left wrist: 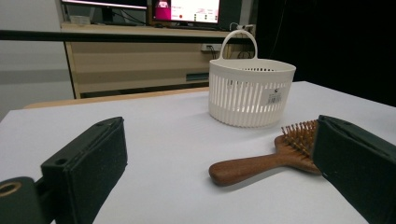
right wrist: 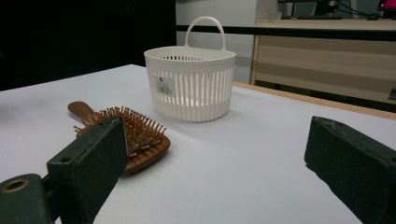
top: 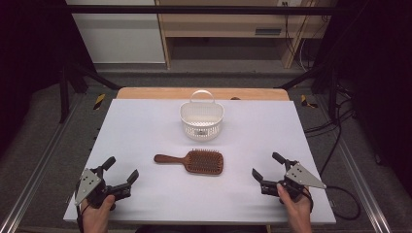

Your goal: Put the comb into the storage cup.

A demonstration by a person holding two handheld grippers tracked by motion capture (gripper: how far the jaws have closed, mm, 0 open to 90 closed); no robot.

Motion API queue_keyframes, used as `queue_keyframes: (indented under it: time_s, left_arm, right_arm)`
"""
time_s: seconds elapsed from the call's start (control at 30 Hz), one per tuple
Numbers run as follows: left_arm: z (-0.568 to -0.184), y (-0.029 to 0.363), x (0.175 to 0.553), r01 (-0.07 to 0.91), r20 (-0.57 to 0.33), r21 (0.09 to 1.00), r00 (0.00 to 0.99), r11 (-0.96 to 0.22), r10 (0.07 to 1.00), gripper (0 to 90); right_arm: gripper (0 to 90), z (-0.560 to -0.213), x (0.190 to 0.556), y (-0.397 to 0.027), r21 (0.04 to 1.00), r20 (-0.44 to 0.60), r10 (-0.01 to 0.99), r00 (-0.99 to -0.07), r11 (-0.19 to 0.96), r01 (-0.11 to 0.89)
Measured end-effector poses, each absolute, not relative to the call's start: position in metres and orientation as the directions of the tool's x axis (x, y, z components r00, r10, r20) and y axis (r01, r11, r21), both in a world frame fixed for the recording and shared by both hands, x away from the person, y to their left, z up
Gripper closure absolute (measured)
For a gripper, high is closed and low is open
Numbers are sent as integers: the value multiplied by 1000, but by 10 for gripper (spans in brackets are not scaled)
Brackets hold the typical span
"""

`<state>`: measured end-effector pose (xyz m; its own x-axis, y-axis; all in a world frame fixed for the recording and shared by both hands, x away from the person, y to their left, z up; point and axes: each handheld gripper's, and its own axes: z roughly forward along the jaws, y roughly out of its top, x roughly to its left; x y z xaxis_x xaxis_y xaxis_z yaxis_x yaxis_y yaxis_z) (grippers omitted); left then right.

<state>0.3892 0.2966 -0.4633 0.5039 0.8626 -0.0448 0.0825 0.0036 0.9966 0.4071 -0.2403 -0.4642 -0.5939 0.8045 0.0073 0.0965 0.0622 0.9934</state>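
1. While both hands rest near the front edge of the white table (top: 145,121), a wooden hairbrush (top: 194,161) lies flat at its middle, bristles up, well apart from either gripper.
2. Its paddle head is a rounded rectangle of reddish-brown wood, set with rows of pale wooden pins that stand upright from a darker pad.
3. Its handle is short, smooth and glossy, with a rounded end, and in the high view it points toward the person's left, while the head points right.
4. From the left gripper view the hairbrush (left wrist: 261,164) shows handle first, with its head partly hidden behind one black jaw.
5. From the right gripper view the hairbrush (right wrist: 140,135) shows head first, the handle tip rising behind the pins, and one jaw covers part of the head's near edge.
6. Behind the brush, toward the far side of the table and apart from it, stands a white plastic basket (top: 201,119) with slotted walls, an upright loop handle and a small label on its side.
7. In the left gripper view the basket (left wrist: 250,91) is upright beyond the brush; in the right gripper view the basket (right wrist: 189,81) stands likewise.
8. At the table's front left, the left gripper (top: 121,171) is held in a hand, its jaws spread wide with nothing between them.
9. At the front right, the right gripper (top: 266,166) is held the same way, jaws also spread wide and holding nothing.
10. A grey three-cornered plate sits on top of each gripper, and a dark cable trails from the right one off the table's edge.
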Motion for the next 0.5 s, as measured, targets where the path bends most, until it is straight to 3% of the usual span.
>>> queue_keyframes:
  time_s: [0.3,0.5]
  left_arm:
    - [-457,284,392,126,-31,991,480,-34,877,25]
    - [-442,263,403,144,5,985,521,-94,853,26]
  right_arm:
    - [63,-465,406,-238,992,8,801,-599,70,105]
    - [63,-465,406,-238,992,18,802,-597,61,113]
